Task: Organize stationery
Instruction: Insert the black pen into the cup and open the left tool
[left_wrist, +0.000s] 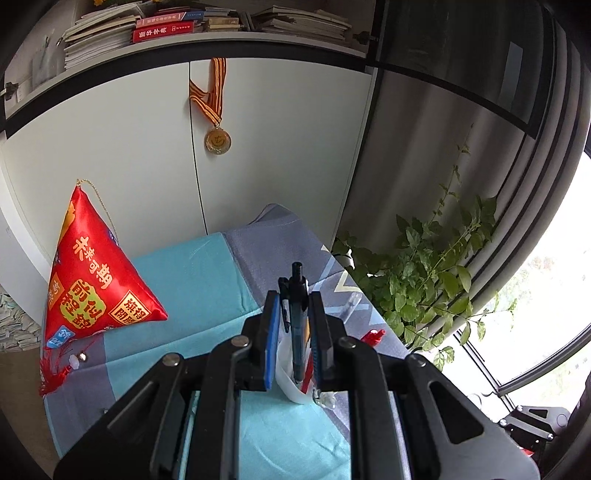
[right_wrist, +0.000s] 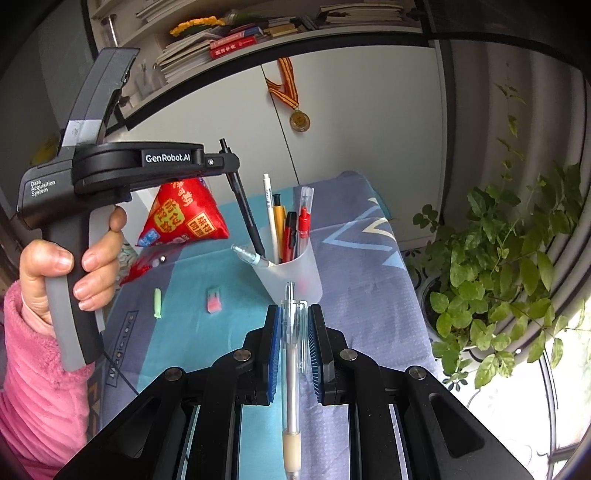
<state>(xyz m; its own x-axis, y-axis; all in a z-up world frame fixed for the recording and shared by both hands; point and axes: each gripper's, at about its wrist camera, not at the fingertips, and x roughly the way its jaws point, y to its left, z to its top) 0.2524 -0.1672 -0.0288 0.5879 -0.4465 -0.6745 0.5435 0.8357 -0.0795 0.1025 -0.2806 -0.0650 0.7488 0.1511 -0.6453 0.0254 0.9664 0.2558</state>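
My left gripper is shut on a dark pen, held upright with its tip down in a translucent cup. In the right wrist view the left gripper holds that dark pen slanting into the cup, which holds several pens. My right gripper is shut on a clear pen with a beige grip, just in front of the cup.
A small green item and a pink-red eraser-like piece lie on the blue-grey cloth. A red triangular pouch stands at the back left. A leafy plant stands at the right. White cabinet doors with a medal stand behind.
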